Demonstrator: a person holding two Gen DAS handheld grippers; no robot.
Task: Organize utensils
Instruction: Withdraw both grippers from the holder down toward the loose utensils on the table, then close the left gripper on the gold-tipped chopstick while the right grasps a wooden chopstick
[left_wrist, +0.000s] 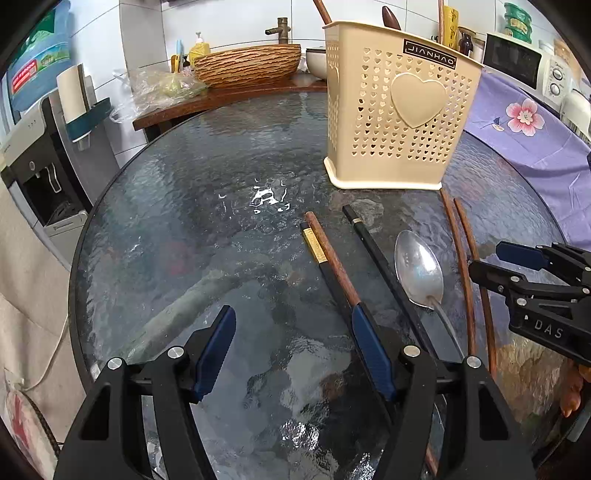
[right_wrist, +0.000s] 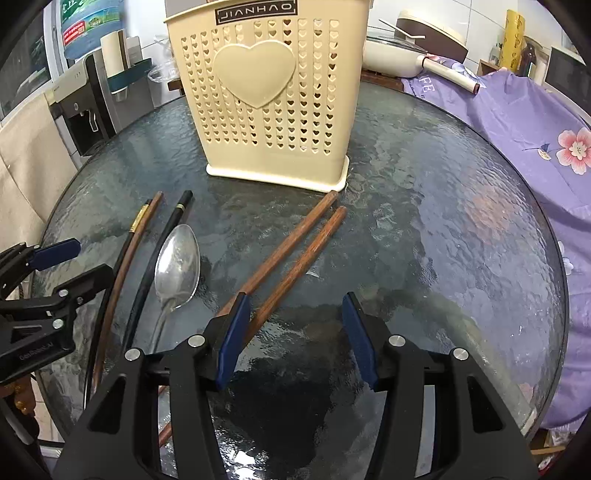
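Note:
A cream perforated utensil holder (left_wrist: 399, 107) with a heart on its front stands at the far side of the round glass table (left_wrist: 192, 206); it also shows in the right wrist view (right_wrist: 269, 96). In front of it lie a metal spoon (left_wrist: 419, 269) (right_wrist: 177, 266), two black chopsticks (left_wrist: 384, 266) (right_wrist: 162, 240), one brown chopstick (left_wrist: 332, 254) and a pair of brown wooden chopsticks (right_wrist: 291, 254) (left_wrist: 469, 280). My left gripper (left_wrist: 291, 332) is open and empty, its right finger (left_wrist: 369, 350) over the black and brown chopsticks. My right gripper (right_wrist: 295, 325) is open and empty over the wooden pair's near ends.
A purple flowered cloth (right_wrist: 517, 122) lies at the table's right. A water dispenser (left_wrist: 40, 158) stands at the left. Behind are a wooden basin (left_wrist: 247, 64), a microwave (left_wrist: 524, 62) and a white pot (right_wrist: 402, 48). The holder has brown utensils (left_wrist: 391, 16) in it.

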